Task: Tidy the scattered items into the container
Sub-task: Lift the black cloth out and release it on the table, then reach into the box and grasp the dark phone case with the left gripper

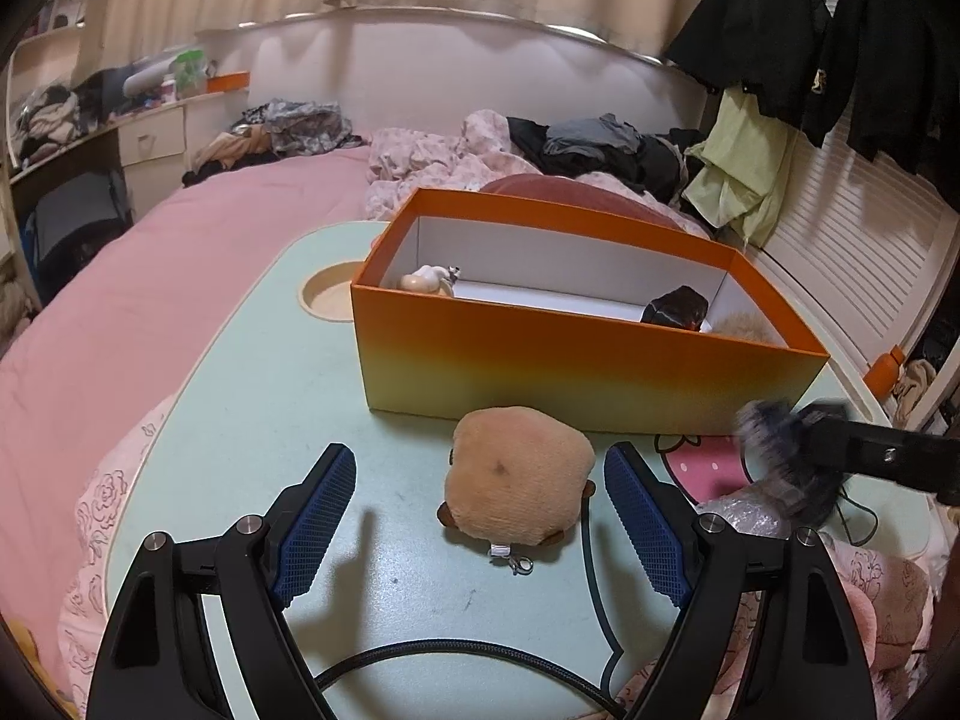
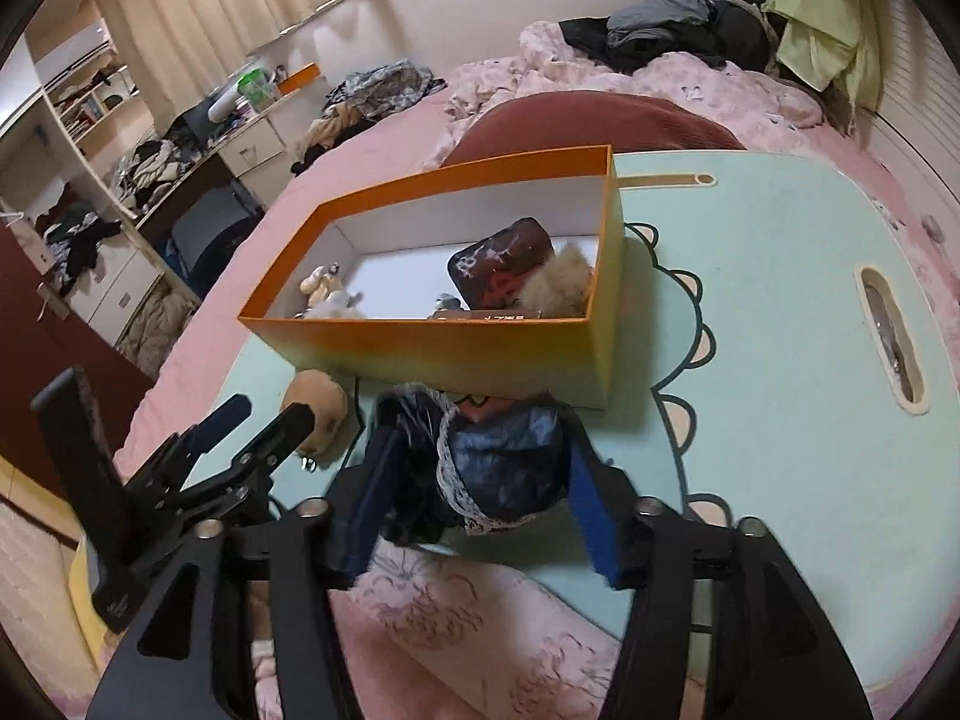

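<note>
While the left wrist camera looks along its own fingers, the left gripper (image 1: 480, 516) shows its jaws spread wide and holding nothing. The tan, rounded plush keychain toy (image 1: 519, 492) lies on the pale green surface (image 1: 252, 396) between the two blue pads, nearer the right-hand one. It sits just short of the near wall of the orange cardboard box (image 1: 576, 360), its metal clasp pointing back toward the camera. The toy is squat, with no strong long axis, so I judge a straight forward reach and a closing of the jaws would take it. At the right edge, blurred, the right gripper (image 1: 798, 456) carries a dark fuzzy bundle.

From the right wrist camera, the right gripper (image 2: 474, 480) has its jaws closed on a dark blue, lace-trimmed fabric bundle (image 2: 498, 468), held just in front of the box's near wall (image 2: 456, 354) and not yet over the opening. The box lies straight ahead, its long axis running left to right, with several small things already inside. The plush toy (image 2: 321, 405) sits to the left, beside the left gripper (image 2: 264, 414), which is clearly the nearer one.
</note>
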